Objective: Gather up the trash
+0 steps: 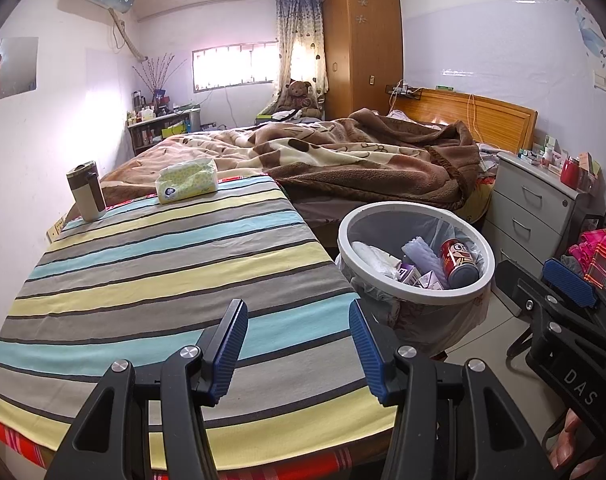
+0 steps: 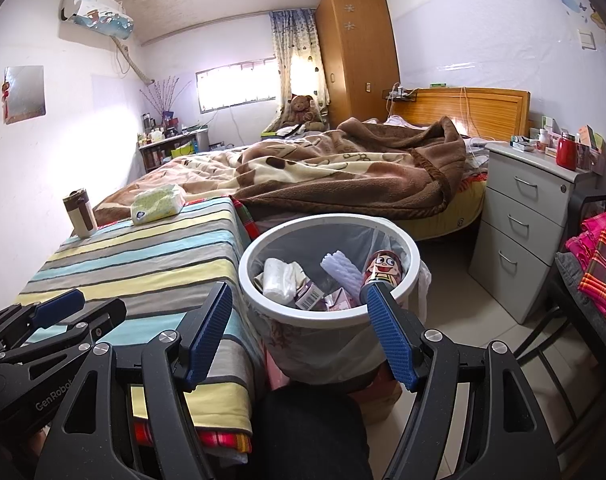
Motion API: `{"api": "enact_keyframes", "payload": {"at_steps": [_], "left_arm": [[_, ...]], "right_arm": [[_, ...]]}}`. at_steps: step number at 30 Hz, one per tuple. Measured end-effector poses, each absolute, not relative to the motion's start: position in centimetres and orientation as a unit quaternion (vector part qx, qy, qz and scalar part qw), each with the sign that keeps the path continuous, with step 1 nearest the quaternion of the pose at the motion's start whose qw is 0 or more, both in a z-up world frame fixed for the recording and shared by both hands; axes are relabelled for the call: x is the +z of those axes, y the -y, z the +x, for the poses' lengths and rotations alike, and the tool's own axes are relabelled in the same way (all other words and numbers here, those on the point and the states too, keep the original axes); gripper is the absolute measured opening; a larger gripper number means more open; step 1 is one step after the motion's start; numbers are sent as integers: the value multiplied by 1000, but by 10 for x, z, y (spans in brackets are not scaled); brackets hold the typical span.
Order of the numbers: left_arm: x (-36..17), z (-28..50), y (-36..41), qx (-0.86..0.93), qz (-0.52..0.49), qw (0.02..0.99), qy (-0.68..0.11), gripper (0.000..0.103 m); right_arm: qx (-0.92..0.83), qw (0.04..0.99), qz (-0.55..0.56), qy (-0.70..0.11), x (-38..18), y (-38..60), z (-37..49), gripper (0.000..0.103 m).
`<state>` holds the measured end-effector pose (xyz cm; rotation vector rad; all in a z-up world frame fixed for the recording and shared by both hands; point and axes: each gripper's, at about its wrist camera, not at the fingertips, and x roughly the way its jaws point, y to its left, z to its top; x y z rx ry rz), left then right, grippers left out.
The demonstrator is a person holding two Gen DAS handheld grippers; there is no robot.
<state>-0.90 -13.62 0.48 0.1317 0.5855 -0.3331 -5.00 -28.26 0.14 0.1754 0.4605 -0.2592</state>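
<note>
A white-rimmed trash bin [image 1: 423, 297] [image 2: 327, 314] with a plastic liner stands on the floor beside the striped table [image 1: 163, 264] [image 2: 143, 256]. In it lie a red cartoon can [image 1: 459, 260] [image 2: 383, 268], a lavender ribbed bottle [image 1: 425, 254] [image 2: 343, 270], crumpled white paper [image 2: 281, 280] and small purple cartons [image 2: 309, 296]. My left gripper [image 1: 297, 312] is open over the table's near right part, nothing between its fingers. My right gripper [image 2: 299, 292] is open just short of the bin's near rim, holding nothing.
A tissue pack [image 1: 187, 180] [image 2: 157, 204] and a tumbler [image 1: 86, 190] [image 2: 79, 212] stand at the table's far end. Behind are a bed with a brown blanket [image 1: 363, 156], and a grey drawer unit [image 2: 519, 232] right of the bin. A person's dark knee [image 2: 311, 432] is below.
</note>
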Motion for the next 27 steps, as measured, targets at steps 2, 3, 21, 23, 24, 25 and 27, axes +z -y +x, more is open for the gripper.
{"api": "enact_keyframes", "payload": {"at_steps": [2, 3, 21, 23, 24, 25, 27], "left_arm": [[5, -8, 137, -163, 64, 942, -288, 52], [5, -9, 136, -163, 64, 942, -288, 52], [5, -9, 135, -164, 62, 941, -291, 52], [5, -8, 134, -163, 62, 940, -292, 52], [5, -8, 134, -164, 61, 940, -293, 52], [5, -8, 134, -164, 62, 940, -292, 52], [5, -8, 134, -163, 62, 941, -291, 52]], "right_arm": [[-127, 962, 87, -227, 1, 282, -50, 71], [-127, 962, 87, -227, 1, 282, -50, 71], [-127, 962, 86, -227, 2, 281, -50, 71], [-127, 962, 86, -227, 2, 281, -50, 71], [-127, 962, 86, -227, 2, 281, -50, 71], [-127, 962, 86, -227, 2, 280, -51, 71], [-127, 962, 86, -228, 2, 280, -50, 71]]}}
